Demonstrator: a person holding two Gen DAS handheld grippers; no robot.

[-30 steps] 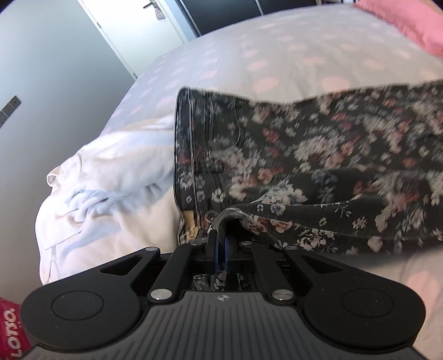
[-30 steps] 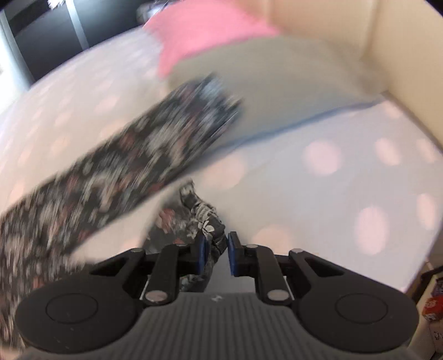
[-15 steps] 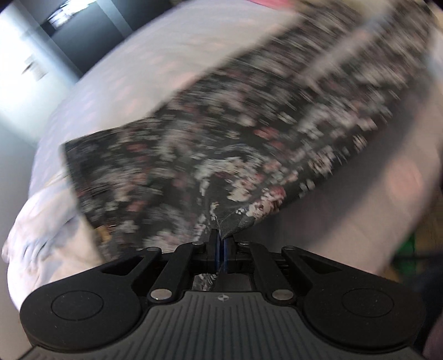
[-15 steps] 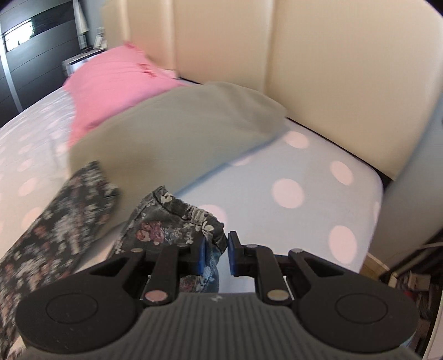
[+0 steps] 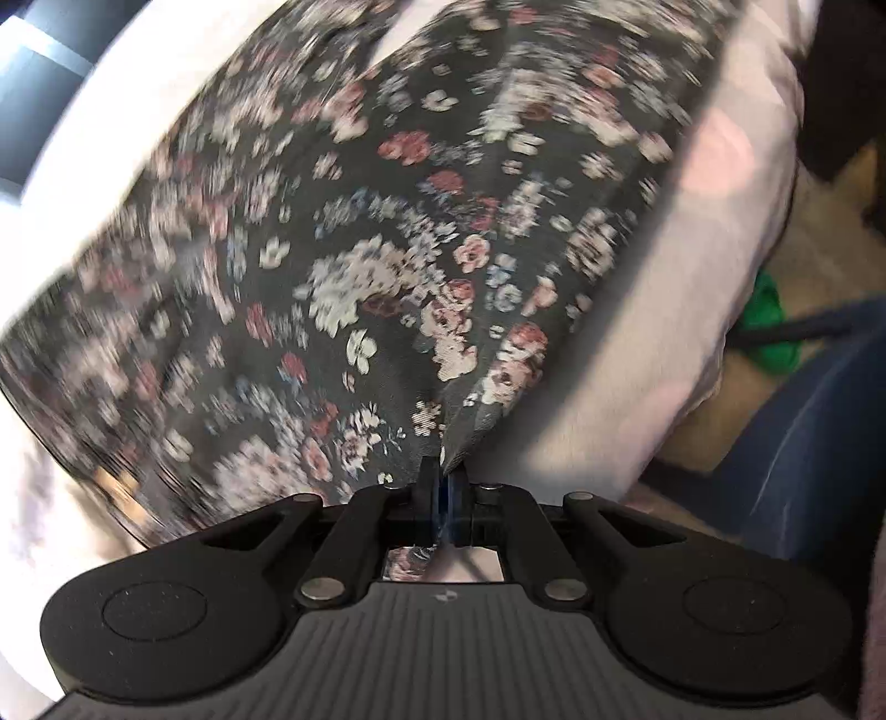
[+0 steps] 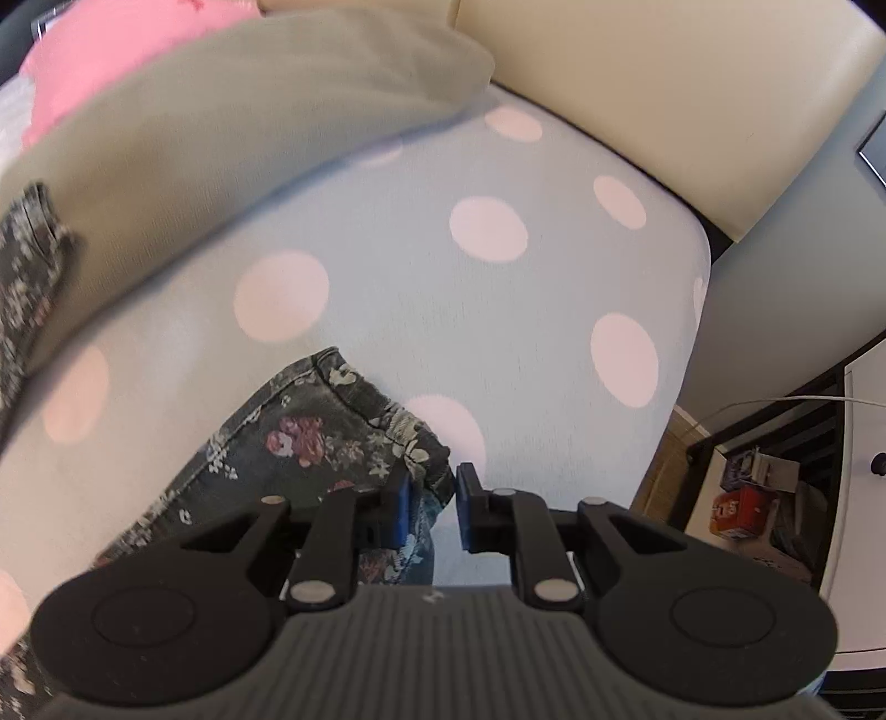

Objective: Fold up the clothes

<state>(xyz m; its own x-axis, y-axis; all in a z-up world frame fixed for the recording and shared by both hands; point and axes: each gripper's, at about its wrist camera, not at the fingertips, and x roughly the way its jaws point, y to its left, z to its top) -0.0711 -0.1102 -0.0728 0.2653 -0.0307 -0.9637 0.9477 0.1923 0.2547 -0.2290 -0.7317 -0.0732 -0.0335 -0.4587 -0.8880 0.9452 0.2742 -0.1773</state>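
The flowery trousers (image 5: 387, 266) lie spread over the bed, dark cloth with little pink and white flowers. In the left wrist view most of the cloth is smeared and blurry, and its far edges run out of the picture, so its full shape is hard to make out. A pinched fold of it comes right down into the left tongs (image 5: 443, 482). Their jaws are squeezed almost together on that fold, holding it tight.

The right wrist view shows something the left one does not: a hemmed end of the trousers (image 6: 332, 432), sharp and clear, lying on the spotty sheet (image 6: 498, 310). The right tongs (image 6: 432, 498) have a narrow gap. The cloth bunches against the left blue pad, and the other pad looks bare, so I cannot tell if they truly hold it. More of the cloth is hidden under the tongs' black body.

Only the right view shows a grey pillow (image 6: 221, 127), a pink pillow (image 6: 122, 50) behind it and the cream headboard (image 6: 664, 83). Only the left view shows a blue sleeve or leg (image 5: 819, 432) of the person, cut off at the edge
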